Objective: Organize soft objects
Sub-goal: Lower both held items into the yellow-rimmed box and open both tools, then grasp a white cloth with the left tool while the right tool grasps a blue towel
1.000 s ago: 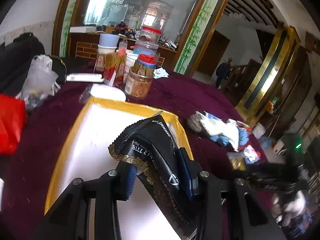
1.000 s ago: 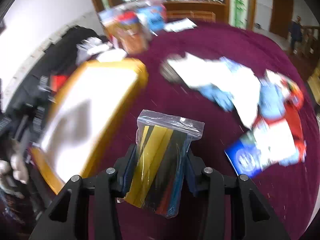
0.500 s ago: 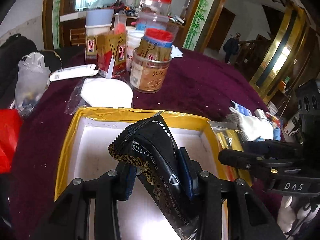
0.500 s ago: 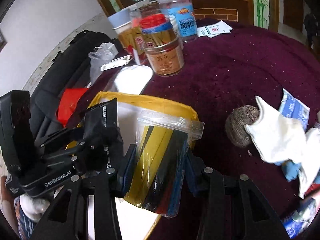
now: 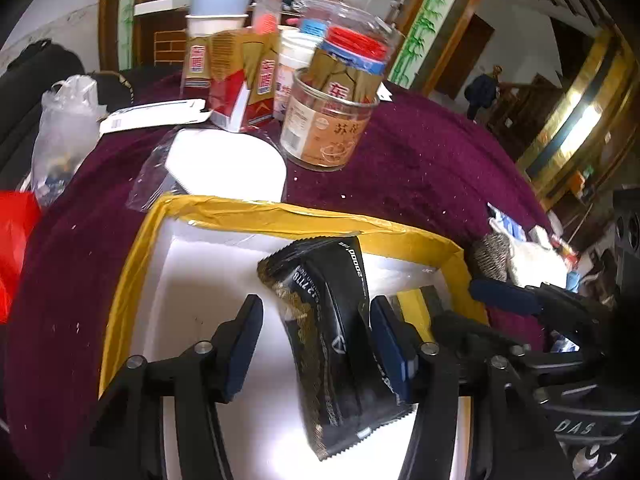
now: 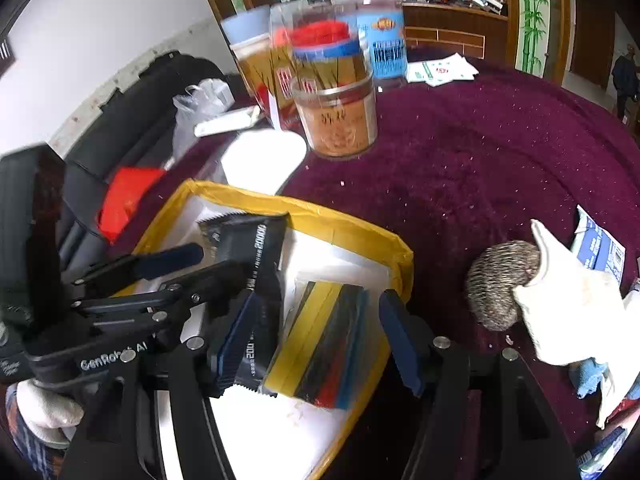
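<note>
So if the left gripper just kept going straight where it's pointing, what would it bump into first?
Most likely the black packet lying between its opening jaws, and right under that the white floor of the yellow-rimmed box. The left gripper points down into that box; exact depth is unclear.

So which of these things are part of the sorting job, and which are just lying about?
In the job:
- black pouch, between the opening left tongs
- clear bag of coloured strips, between the opening right tongs
- yellow-rimmed box
- pile of soft items, probably next

Lying about:
- jar
- red cartons
- white pack
</note>
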